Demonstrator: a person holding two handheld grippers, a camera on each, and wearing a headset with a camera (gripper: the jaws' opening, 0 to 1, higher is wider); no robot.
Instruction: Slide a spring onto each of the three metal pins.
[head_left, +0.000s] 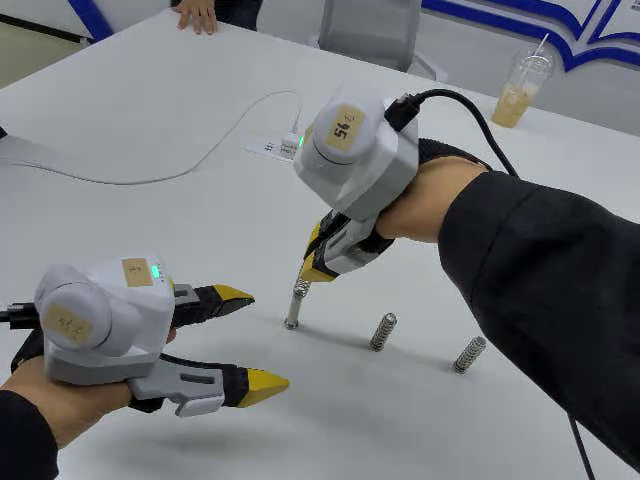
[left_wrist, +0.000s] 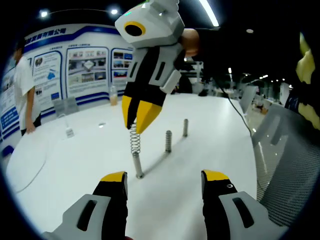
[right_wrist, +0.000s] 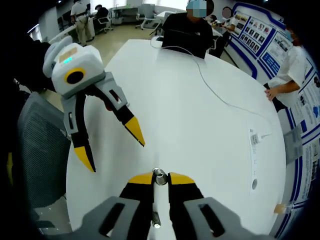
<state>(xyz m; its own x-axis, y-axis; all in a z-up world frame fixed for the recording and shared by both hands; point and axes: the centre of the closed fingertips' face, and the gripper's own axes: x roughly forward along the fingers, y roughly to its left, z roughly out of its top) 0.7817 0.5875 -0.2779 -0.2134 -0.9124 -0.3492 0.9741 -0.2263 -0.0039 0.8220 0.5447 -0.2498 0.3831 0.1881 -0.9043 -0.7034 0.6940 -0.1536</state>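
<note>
Three metal pins stand on the white table (head_left: 180, 200). The left pin (head_left: 293, 312) is bare at its base, with a spring (left_wrist: 134, 139) around its upper part. My right gripper (head_left: 312, 268) is shut on that spring's top, and in the right gripper view the spring (right_wrist: 159, 175) sits between the yellow fingertips (right_wrist: 183, 178). The middle pin (head_left: 383, 331) and the right pin (head_left: 469, 354) each carry a spring. My left gripper (head_left: 252, 338) is open and empty, low at the left, a short way from the left pin.
A white cable (head_left: 190, 165) runs across the table to a small white adapter (head_left: 289, 146). An iced drink cup (head_left: 521, 90) stands at the far right edge. A person's hand (head_left: 197, 14) rests at the far edge.
</note>
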